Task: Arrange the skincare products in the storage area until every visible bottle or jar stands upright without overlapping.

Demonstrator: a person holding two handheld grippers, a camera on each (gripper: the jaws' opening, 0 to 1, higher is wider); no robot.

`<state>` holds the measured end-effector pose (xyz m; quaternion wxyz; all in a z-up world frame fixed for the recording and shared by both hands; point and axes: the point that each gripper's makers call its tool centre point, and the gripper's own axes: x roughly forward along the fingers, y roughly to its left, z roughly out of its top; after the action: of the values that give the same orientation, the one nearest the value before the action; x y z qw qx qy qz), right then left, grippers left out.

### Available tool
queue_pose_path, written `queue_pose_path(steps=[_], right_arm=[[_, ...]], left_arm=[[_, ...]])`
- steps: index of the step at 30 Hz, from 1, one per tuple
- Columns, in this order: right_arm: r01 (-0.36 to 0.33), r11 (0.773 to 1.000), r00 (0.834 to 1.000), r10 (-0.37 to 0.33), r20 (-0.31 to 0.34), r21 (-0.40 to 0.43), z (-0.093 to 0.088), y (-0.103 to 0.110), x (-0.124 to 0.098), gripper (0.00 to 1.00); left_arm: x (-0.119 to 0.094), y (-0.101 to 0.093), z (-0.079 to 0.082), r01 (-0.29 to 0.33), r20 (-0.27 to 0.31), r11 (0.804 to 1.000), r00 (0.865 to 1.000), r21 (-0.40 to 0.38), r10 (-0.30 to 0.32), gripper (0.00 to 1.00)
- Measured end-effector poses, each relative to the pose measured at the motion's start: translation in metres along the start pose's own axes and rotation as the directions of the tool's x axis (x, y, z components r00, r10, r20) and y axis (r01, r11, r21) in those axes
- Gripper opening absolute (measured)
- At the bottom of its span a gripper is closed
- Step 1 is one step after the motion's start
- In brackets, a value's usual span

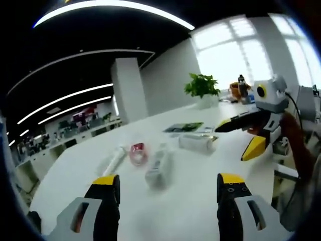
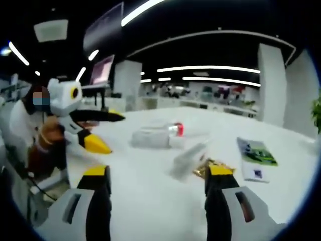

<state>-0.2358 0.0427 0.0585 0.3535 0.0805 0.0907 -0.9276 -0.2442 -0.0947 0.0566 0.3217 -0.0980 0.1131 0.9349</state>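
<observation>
Bottles (image 1: 159, 165) lying flat on white table (image 1: 200, 201).
I see left gripper (image 1: 169, 188) and right gripper (image 2: 156, 181) both spread, holding nothing.

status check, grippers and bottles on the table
Left gripper open, empty. Right gripper open, empty, above the white table. Skincare bottles all lying flat, none upright yet. Booklet lies beside them, not blocking.
</observation>
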Motion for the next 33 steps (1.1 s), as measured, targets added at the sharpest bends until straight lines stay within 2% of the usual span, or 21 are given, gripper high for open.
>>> queue_pose_path(steps=[5, 10, 15, 20, 22, 24, 27, 33], right_arm=[[-0.011, 1.0, 1.0, 0.011, -0.024, -0.029, 0.003, -0.004, 0.004, 0.75], [-0.006, 0.997, 0.998, 0.001, -0.06, -0.083, 0.005, -0.012, 0.005, 0.76], [-0.038, 0.992, 0.994, 0.026, -0.102, -0.123, 0.005, -0.012, 0.009, 0.79], [-0.078, 0.99, 0.99, 0.063, -0.124, -0.117, 0.003, -0.01, 0.017, 0.79], [-0.098, 0.99, 0.987, 0.084, -0.134, -0.099, 0.002, -0.007, 0.02, 0.79], [-0.115, 0.99, 0.987, 0.105, -0.121, -0.08, 0.004, -0.003, 0.023, 0.79], [-0.132, 0.99, 0.986, 0.126, -0.105, -0.052, 0.011, -0.003, 0.027, 0.78], [-0.101, 0.994, 0.992, 0.097, -0.082, -0.044, 0.025, -0.017, 0.031, 0.75]], left_arm=[[0.005, -0.003, 0.003, 0.026, -0.014, 1.0, 1.0, 0.002, -0.026, 0.81], [0.007, -0.008, 0.017, 0.053, -0.013, 0.998, 0.999, 0.043, -0.053, 0.81], [0.01, -0.012, 0.026, 0.083, -0.025, 0.994, 0.996, 0.073, -0.081, 0.81], [0.018, -0.011, 0.027, 0.095, -0.057, 0.99, 0.994, 0.107, -0.089, 0.81], [0.021, -0.014, 0.031, 0.12, -0.047, 0.99, 0.992, 0.07, -0.117, 0.81], [0.023, -0.015, 0.034, 0.143, -0.048, 0.989, 0.989, 0.04, -0.141, 0.82], [0.026, -0.011, 0.039, 0.142, -0.049, 0.989, 0.989, 0.039, -0.14, 0.82], [0.032, 0.006, 0.05, 0.112, -0.056, 0.993, 0.992, 0.033, -0.11, 0.82]])
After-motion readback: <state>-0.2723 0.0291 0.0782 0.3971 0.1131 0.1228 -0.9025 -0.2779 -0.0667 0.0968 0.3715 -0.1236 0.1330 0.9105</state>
